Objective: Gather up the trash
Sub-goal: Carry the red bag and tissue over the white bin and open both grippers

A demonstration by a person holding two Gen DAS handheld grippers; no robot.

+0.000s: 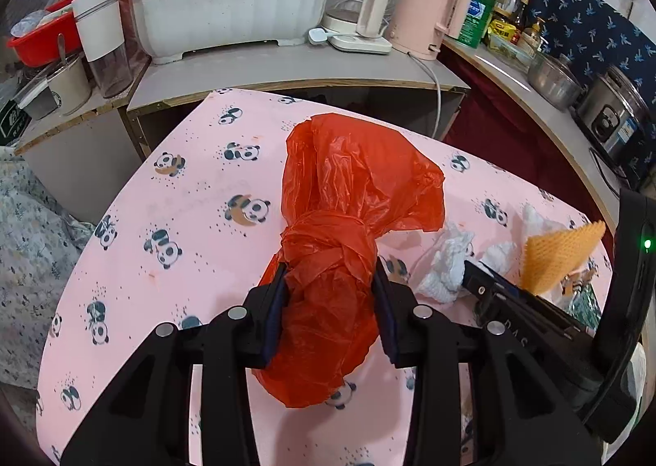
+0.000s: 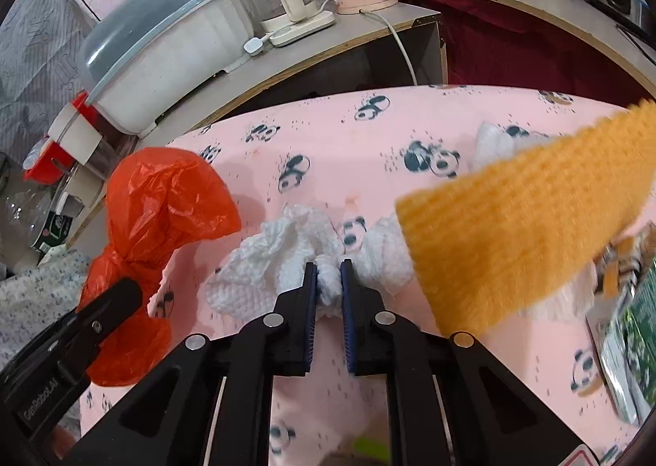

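A red plastic bag (image 1: 340, 220), knotted in the middle, hangs over the pink panda tablecloth (image 1: 197, 195); my left gripper (image 1: 330, 281) is shut on its lower bunched part. In the right wrist view the same red bag (image 2: 164, 199) shows at the left with the left gripper's finger on it. My right gripper (image 2: 329, 273) is shut on a crumpled white paper towel (image 2: 279, 252) lying on the tablecloth (image 2: 348, 146). More white crumpled paper (image 2: 381, 248) lies just to its right. An orange waffle cloth (image 2: 512, 228) hangs close over the right side.
A counter (image 1: 287, 72) behind the table carries a covered dish rack (image 1: 229, 2), a glass kettle (image 1: 361, 2) and a pink kettle (image 1: 430, 10). Pots (image 1: 553, 76) stand on the right shelf. Green foil packaging (image 2: 631, 334) lies at the table's right edge.
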